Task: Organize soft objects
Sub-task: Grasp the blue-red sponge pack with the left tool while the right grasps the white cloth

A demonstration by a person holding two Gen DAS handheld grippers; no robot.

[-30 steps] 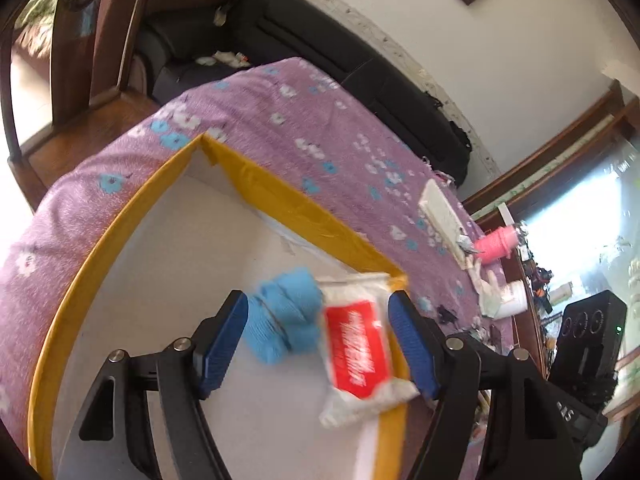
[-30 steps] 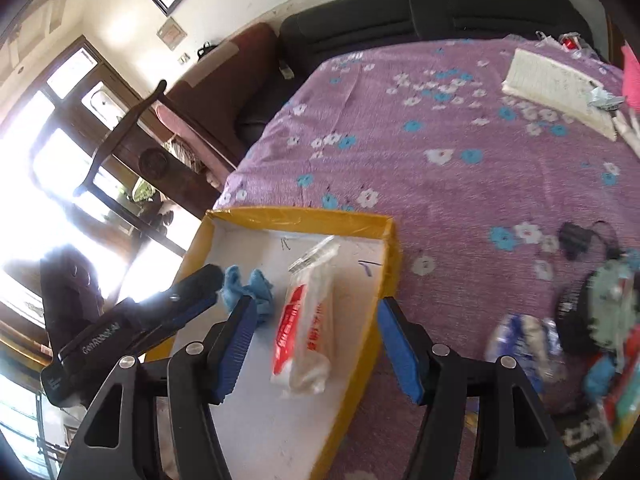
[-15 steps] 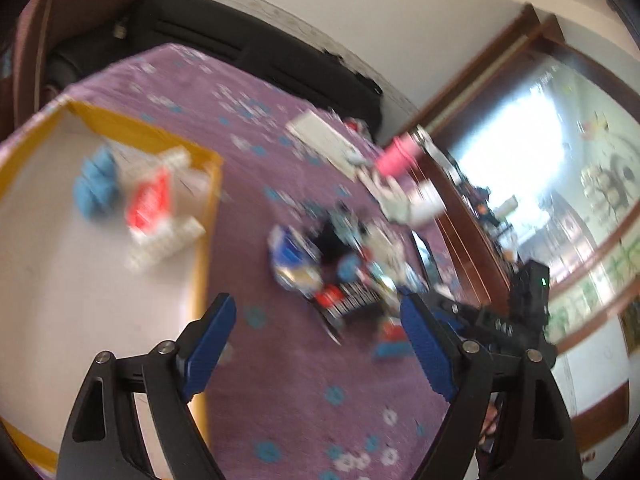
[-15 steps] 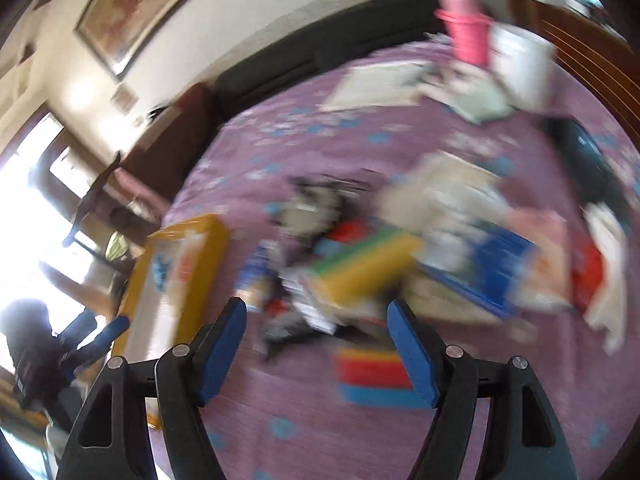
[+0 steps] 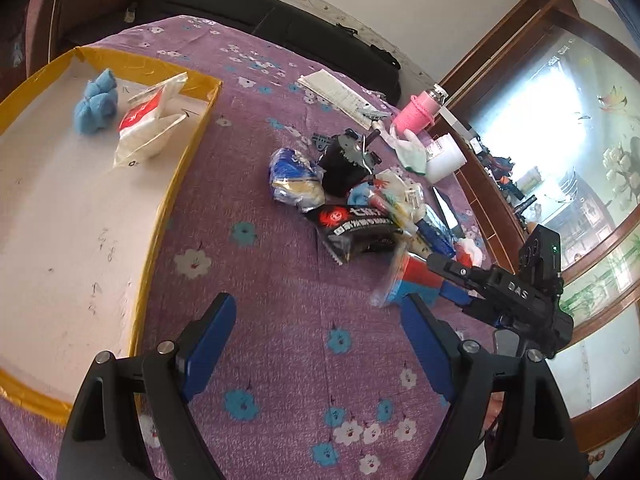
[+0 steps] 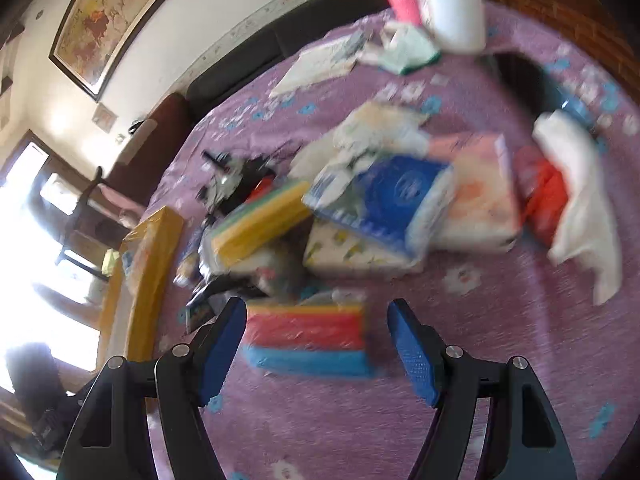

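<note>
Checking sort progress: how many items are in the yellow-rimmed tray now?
2: a fuzzy blue cloth bundle near the far corner of the yellow-rimmed tray, and a white plastic pack with red label just right of it.

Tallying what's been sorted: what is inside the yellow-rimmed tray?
The tray holds a blue cloth bundle and a red-labelled white packet. Anything beneath the packet is covered.

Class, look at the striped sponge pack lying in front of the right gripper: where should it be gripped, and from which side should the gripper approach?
Grip the striped sponge pack across its two short ends, coming in from its near long edge. It lies flat on the purple cloth, long side across the view, and the right gripper, jaws open, probably already spans it. The view is blurred, so exact edges are uncertain.
</note>
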